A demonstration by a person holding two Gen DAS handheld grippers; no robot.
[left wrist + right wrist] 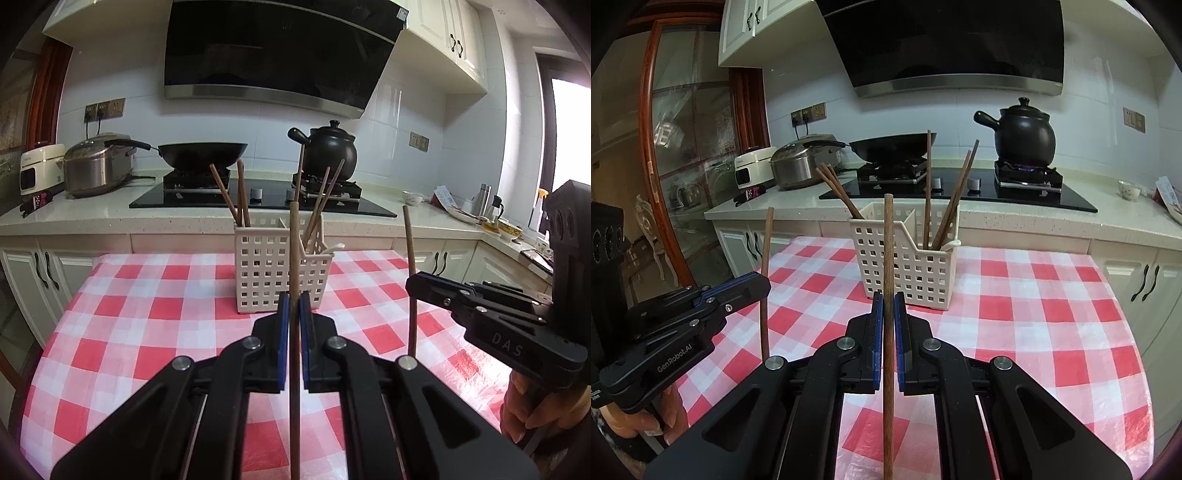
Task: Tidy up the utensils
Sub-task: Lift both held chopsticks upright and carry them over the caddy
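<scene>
A white slotted utensil basket (pixel 269 273) stands on the red-checked tablecloth, also in the right wrist view (pixel 923 273). It holds several wooden chopsticks (pixel 240 195) in its compartments and a white spoon (pixel 334 248). My left gripper (pixel 294 295) is shut on an upright wooden chopstick (pixel 294 243), just in front of the basket. My right gripper (pixel 888 295) is shut on another upright chopstick (pixel 888 240). Each gripper shows beside the other: the right gripper (pixel 415 280) at the right of the left wrist view, the left gripper (pixel 764 286) at the left of the right wrist view.
The table's checked cloth (pixel 147 314) spreads around the basket. Behind it runs a counter with a hob, a black wok (pixel 203 153), a black clay pot (pixel 332 147) over a lit burner, and a rice cooker (pixel 96 166). Dishes and bottles (pixel 491 210) sit at the far right.
</scene>
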